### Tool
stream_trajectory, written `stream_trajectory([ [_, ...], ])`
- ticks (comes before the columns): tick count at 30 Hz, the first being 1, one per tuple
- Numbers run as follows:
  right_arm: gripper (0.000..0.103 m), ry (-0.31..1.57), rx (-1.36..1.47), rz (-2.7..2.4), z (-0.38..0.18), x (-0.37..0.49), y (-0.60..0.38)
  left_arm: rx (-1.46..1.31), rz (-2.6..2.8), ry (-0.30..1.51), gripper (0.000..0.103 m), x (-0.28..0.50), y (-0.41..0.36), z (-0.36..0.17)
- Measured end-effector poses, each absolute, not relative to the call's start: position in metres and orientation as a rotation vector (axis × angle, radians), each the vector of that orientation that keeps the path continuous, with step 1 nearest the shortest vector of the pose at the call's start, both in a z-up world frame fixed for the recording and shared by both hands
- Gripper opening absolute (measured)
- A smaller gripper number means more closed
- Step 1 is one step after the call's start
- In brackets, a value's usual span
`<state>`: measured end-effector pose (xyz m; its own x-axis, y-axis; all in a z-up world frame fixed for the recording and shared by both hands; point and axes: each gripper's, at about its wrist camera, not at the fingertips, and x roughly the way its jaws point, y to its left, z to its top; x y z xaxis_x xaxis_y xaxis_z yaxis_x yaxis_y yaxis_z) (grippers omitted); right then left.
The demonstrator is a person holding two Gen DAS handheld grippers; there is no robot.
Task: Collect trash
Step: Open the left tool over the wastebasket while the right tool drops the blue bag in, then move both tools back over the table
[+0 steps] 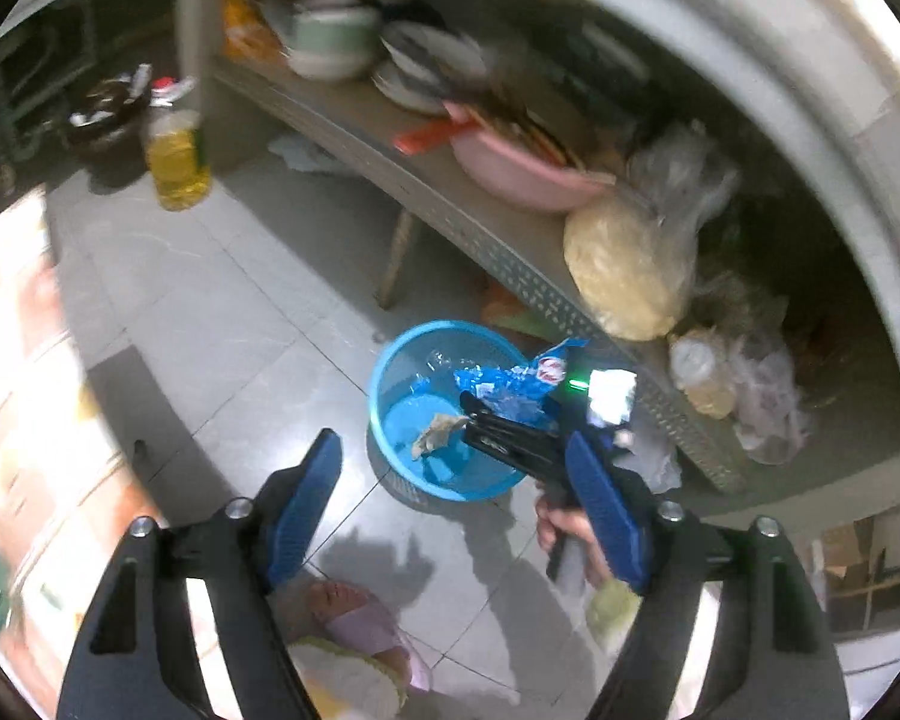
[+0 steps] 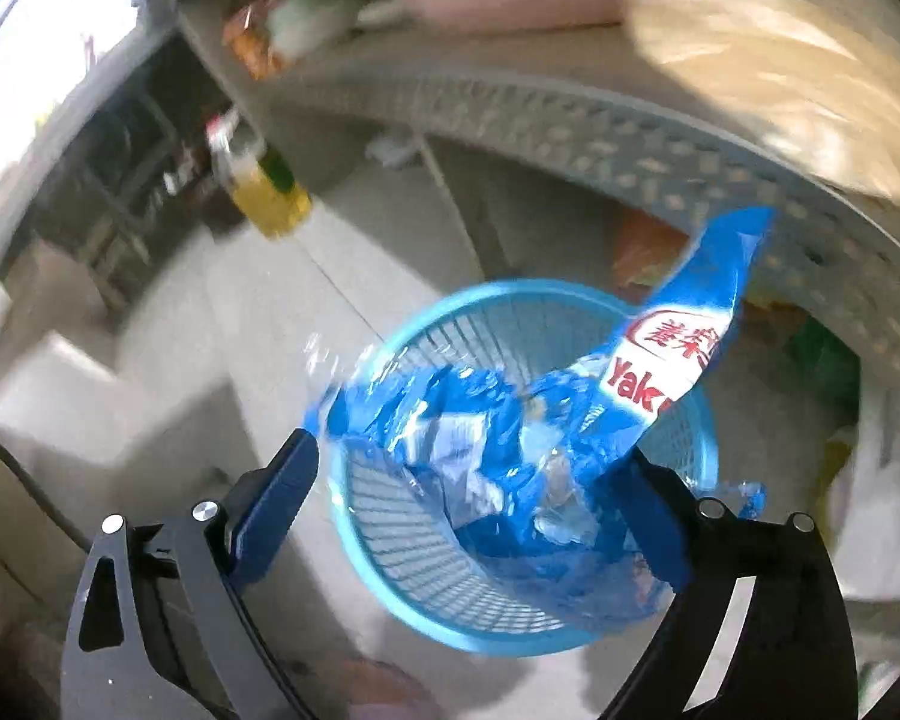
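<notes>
A blue plastic basket [image 1: 390, 372] stands on the tiled floor, with a crumpled scrap [image 1: 435, 435] inside; it also shows in the right wrist view [image 2: 450, 588]. A blue Yakult wrapper [image 2: 510, 420] hangs over the basket between the spread fingers of my right gripper [image 2: 468, 480], touching the right finger. In the left wrist view the right gripper [image 1: 471, 417] is above the basket with the wrapper [image 1: 510, 387] at its tip. My left gripper [image 1: 456, 468] is open and empty, nearer than the basket.
A grey perforated shelf [image 1: 498, 252] runs above the basket, carrying a pink basin [image 1: 522, 174], bowls, plates and plastic bags [image 1: 630, 264]. A yellow oil bottle [image 1: 177, 162] stands on the floor at the back left. Cloth lies on the floor near my feet [image 1: 354, 630].
</notes>
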<state>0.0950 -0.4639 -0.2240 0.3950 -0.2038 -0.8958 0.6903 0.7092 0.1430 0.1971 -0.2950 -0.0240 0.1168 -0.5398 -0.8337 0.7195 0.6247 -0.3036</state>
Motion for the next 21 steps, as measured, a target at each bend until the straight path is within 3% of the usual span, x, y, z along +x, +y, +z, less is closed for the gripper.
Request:
stream_trajectory([
  [7,0.093,1.313,0.425,-0.531,-0.258,0.097,-0.448,0.079,-0.806,1.069,0.08,0.174,-0.166,-0.008],
  [14,0.095,1.11,0.586,-0.546,-0.204,0.071,-0.468,-0.061,-0.694,1.035,0.08,0.14,-0.069,-0.016],
  [21,0.095,0.973,0.493,-0.47,-0.127,0.043,-0.41,-0.119,-0.605,0.866,0.086,0.103,0.016,0.0],
])
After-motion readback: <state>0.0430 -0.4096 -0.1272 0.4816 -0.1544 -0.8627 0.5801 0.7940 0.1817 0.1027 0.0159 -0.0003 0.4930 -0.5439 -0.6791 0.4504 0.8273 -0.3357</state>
